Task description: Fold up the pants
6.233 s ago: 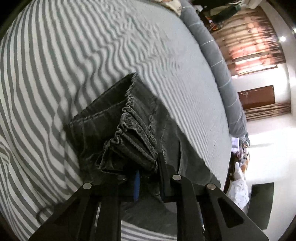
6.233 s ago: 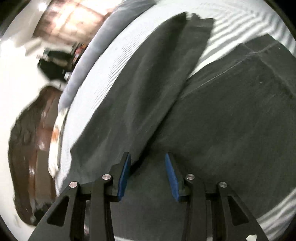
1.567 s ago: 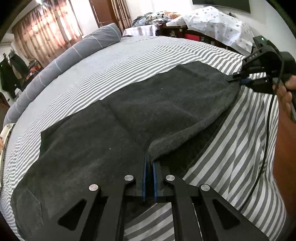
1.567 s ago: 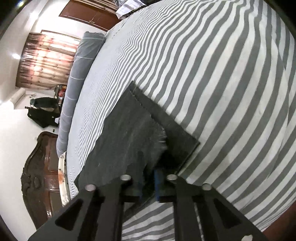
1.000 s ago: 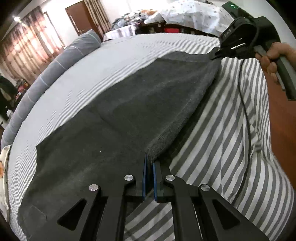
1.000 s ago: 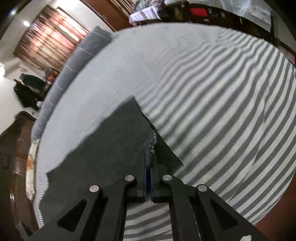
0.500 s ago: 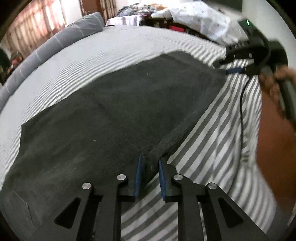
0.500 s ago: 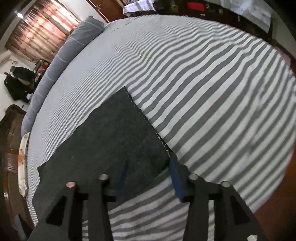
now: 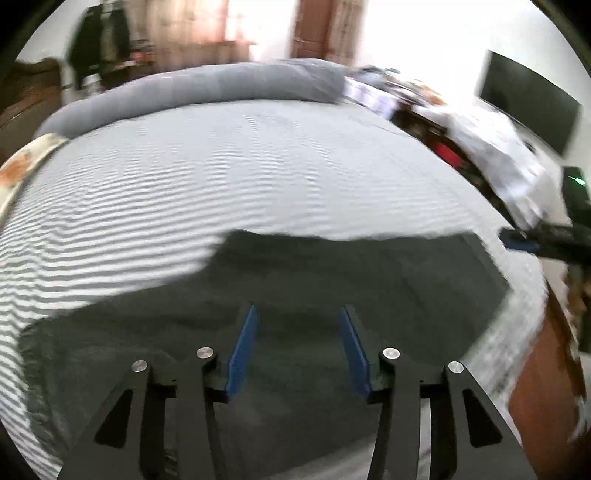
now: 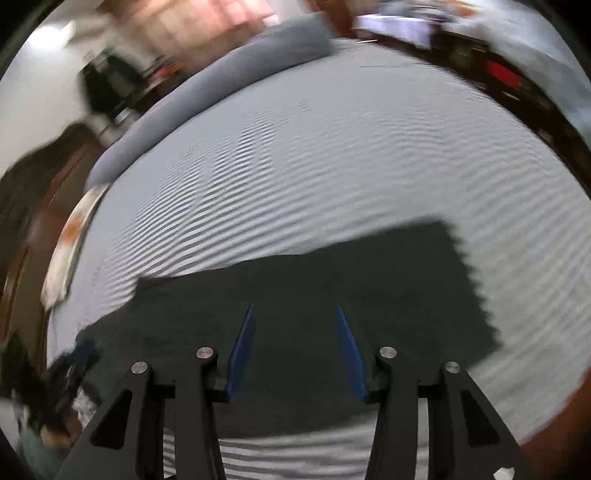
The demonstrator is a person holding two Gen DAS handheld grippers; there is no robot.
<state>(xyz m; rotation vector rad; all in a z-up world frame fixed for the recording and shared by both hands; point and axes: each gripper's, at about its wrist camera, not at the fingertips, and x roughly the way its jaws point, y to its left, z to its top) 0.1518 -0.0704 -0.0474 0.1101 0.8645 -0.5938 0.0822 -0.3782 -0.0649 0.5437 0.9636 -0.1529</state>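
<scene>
Lay flat on the striped bed sheet (image 9: 229,173): dark charcoal pants (image 9: 332,280), matte and slightly fuzzy in texture, spread as one long broad panel with a straight far edge and a squared, lightly frayed end toward the right in the right wrist view (image 10: 369,295). Hung above that cloth with blue pads spread wide and nothing between them: left tongs (image 9: 297,343). Likewise gaped wide and empty over the same dark fabric: right tongs (image 10: 295,341). Showed at the right edge of the left wrist view as a blurred black body with a blue tip, just past the trouser end: the other tool.

Covered the mattress in fine grey-and-white stripes, smooth with faint ripples. Ran along the far side of the bed: a long grey bolster (image 9: 207,92), plump and rounded. Stood beyond it: reddish-brown curtains (image 9: 199,33) and a wooden door (image 9: 321,29), both smeared by motion. Hung on the pale wall at right: a dark flat screen (image 9: 528,107), above furniture draped in white cloth (image 9: 491,151).
</scene>
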